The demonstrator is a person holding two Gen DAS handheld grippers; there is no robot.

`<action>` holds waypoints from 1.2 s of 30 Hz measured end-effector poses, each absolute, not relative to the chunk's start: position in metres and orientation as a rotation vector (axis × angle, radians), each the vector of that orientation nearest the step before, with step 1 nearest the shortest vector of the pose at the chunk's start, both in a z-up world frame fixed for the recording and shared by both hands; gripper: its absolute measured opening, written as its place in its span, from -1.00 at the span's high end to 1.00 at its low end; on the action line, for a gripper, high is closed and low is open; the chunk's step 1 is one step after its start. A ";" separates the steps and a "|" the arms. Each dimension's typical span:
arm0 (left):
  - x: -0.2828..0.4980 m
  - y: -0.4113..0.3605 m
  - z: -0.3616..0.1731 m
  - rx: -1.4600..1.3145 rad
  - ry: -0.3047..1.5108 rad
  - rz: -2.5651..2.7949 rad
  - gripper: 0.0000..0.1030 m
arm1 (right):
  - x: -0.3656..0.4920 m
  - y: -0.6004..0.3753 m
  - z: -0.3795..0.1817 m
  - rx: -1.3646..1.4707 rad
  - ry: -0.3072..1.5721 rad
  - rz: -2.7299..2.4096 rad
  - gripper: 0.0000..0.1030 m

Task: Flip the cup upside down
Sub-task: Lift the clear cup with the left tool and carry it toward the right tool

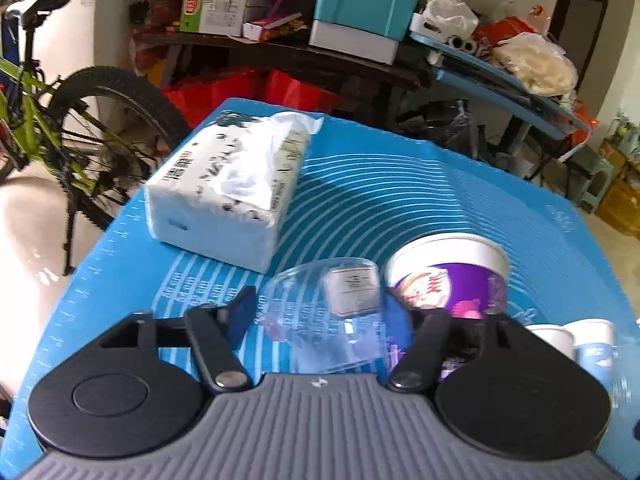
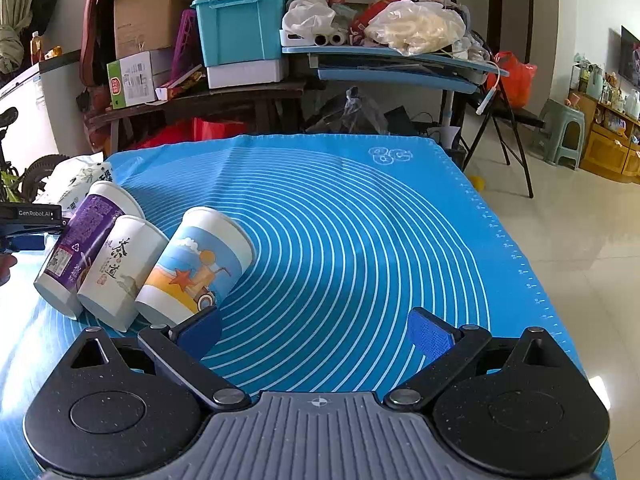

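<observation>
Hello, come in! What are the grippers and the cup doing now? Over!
Left gripper shut on clear cup, tilted above the mat. Right gripper open, holding nothing. Purple cup close beside.

left tool (image 1: 320, 312) seems partly closed, its blue pads angled inward; right tool (image 2: 316, 332) gapes wide.

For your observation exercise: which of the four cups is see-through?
The clear plastic cup between the left hand-held gripper's fingers; the other three are opaque printed paper cups.
</observation>
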State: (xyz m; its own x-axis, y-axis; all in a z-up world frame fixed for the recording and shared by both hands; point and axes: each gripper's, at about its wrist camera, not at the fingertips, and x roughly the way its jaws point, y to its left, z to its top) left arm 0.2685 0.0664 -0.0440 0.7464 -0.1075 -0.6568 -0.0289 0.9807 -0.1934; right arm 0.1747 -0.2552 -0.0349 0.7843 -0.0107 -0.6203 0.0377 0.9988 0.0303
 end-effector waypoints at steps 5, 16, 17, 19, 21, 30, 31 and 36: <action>0.268 0.064 -0.044 -0.161 0.721 -0.036 -0.20 | 0.176 -0.255 -0.034 0.037 0.667 -0.024 -0.95; 0.230 0.058 -0.018 -0.137 0.665 -0.046 -0.19 | 0.166 -0.253 -0.028 0.040 0.647 -0.013 -0.95; 0.223 0.056 -0.016 -0.133 0.667 -0.048 -0.19 | 0.164 -0.252 -0.027 0.041 0.645 -0.008 -0.95; 0.208 0.053 -0.012 -0.133 0.664 -0.062 -0.19 | 0.159 -0.251 -0.025 0.040 0.642 0.003 -0.95; 0.190 0.049 -0.010 -0.138 0.662 -0.083 -0.19 | 0.152 -0.248 -0.023 0.037 0.639 0.014 -0.95; 0.131 0.018 -0.014 -0.116 0.676 -0.155 -0.19 | 0.121 -0.242 -0.014 0.014 0.636 0.052 -0.95; 0.126 0.016 -0.016 -0.122 0.686 -0.165 -0.19 | 0.118 -0.242 -0.015 0.011 0.636 0.055 -0.95; 0.111 0.002 -0.031 -0.102 0.713 -0.185 -0.20 | 0.104 -0.242 -0.016 -0.004 0.649 0.067 -0.95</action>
State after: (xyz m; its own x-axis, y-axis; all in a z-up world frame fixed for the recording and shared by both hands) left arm 0.1108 0.0021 -0.0309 0.7411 -0.2035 -0.6398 0.1341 0.9786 -0.1558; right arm 0.1039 -0.2416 -0.0158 0.7944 0.0611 -0.6044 -0.0637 0.9978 0.0170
